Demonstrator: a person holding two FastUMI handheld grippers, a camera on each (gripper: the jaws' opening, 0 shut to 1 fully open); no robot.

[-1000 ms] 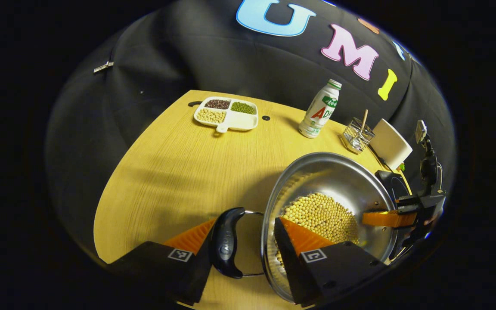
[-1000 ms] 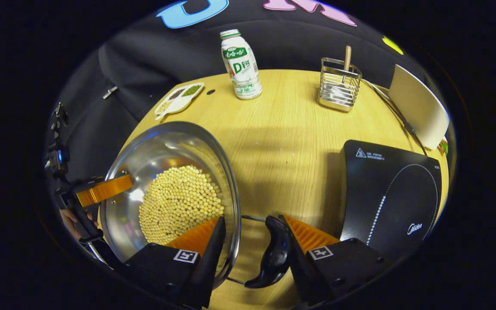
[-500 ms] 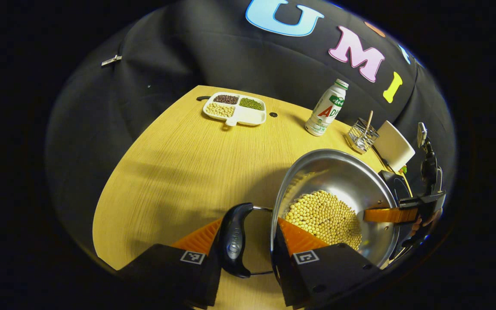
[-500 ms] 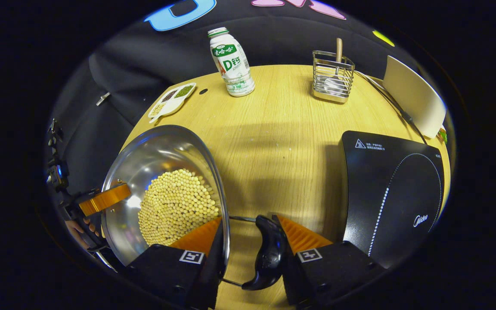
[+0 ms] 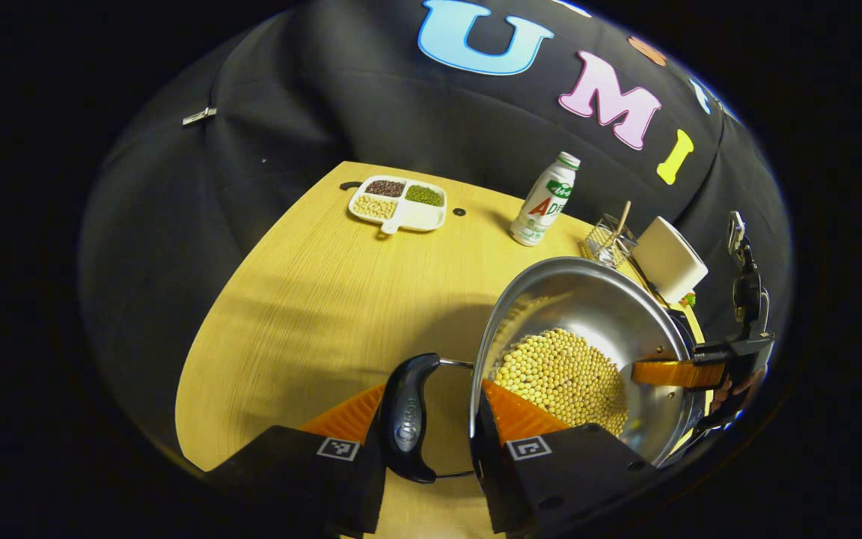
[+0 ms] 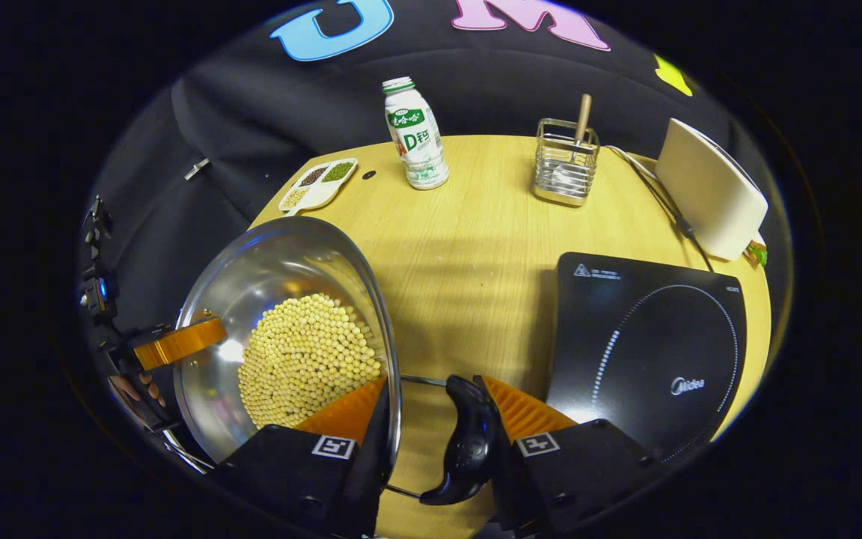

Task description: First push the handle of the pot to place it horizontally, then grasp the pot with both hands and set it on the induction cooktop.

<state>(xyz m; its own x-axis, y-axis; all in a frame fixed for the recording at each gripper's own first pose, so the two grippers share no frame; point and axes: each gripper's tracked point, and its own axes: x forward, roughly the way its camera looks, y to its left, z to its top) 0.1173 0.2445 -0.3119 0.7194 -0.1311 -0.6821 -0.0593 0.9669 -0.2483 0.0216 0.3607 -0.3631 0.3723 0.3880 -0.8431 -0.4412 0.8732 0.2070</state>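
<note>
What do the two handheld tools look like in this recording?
The left tool and right tool look alike: blocky black housings, a square black-and-white marker on each finger base, and wedge-shaped fingers ribbed on their inner faces.

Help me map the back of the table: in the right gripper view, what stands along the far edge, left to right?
Tray → bottle → wire holder → white device.
</note>
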